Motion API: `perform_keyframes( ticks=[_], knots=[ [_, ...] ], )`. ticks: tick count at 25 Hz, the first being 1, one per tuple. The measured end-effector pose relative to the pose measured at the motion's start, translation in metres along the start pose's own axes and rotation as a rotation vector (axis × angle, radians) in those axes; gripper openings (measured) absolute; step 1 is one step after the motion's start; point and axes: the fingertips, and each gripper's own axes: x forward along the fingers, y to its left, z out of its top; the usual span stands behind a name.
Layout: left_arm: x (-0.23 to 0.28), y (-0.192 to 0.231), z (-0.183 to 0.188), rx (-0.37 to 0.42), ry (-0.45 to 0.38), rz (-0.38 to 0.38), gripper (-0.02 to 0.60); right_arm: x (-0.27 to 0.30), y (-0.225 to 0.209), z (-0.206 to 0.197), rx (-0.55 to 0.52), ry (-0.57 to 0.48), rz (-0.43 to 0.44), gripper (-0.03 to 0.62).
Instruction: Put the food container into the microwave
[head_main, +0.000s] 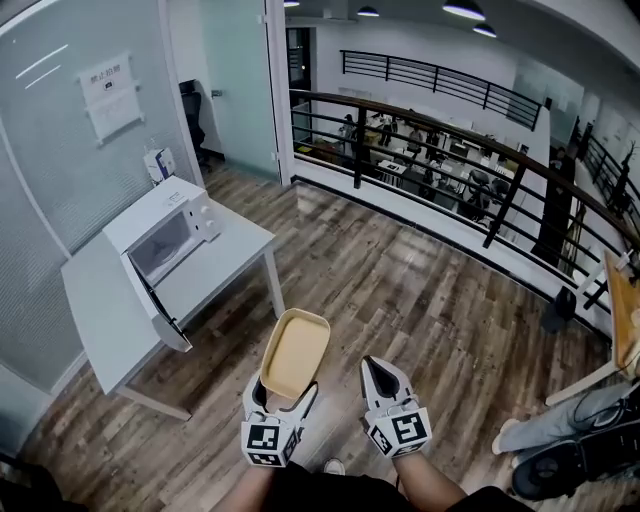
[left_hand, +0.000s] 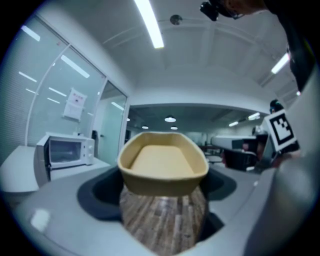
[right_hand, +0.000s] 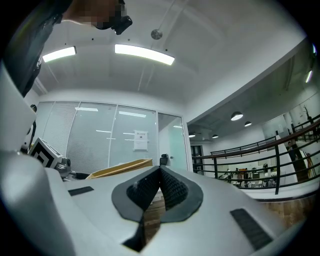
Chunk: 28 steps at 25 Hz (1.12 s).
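Note:
A tan, empty food container is held above the wooden floor, my left gripper shut on its near end. In the left gripper view the food container fills the middle between the jaws. The white microwave stands on a white table to the far left, its door hanging open downward; the microwave also shows at the left of the left gripper view. My right gripper is shut and empty beside the container, its tips meeting; the container's edge shows to their left.
A glass wall with a posted sheet runs behind the table. A black railing guards a drop to a lower office floor. A wooden table edge, a person's legs and a dark bag sit at the right.

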Motion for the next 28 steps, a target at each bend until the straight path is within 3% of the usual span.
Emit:
perform_keyframes(
  ticks=[7, 22, 28],
  knots=[
    [0.025, 0.040, 0.001, -0.027, -0.004, 0.051, 0.472, 0.047, 0.000, -0.005, 0.018, -0.011, 0.070, -0.002],
    [0.087, 0.150, 0.012, -0.012, -0.001, 0.083, 0.472, 0.194, 0.017, -0.024, -0.005, 0.028, 0.113, -0.002],
    [0.103, 0.192, 0.020, 0.062, -0.010, 0.088, 0.472, 0.248, 0.037, -0.018, -0.005, 0.014, 0.128, -0.002]
  ],
)
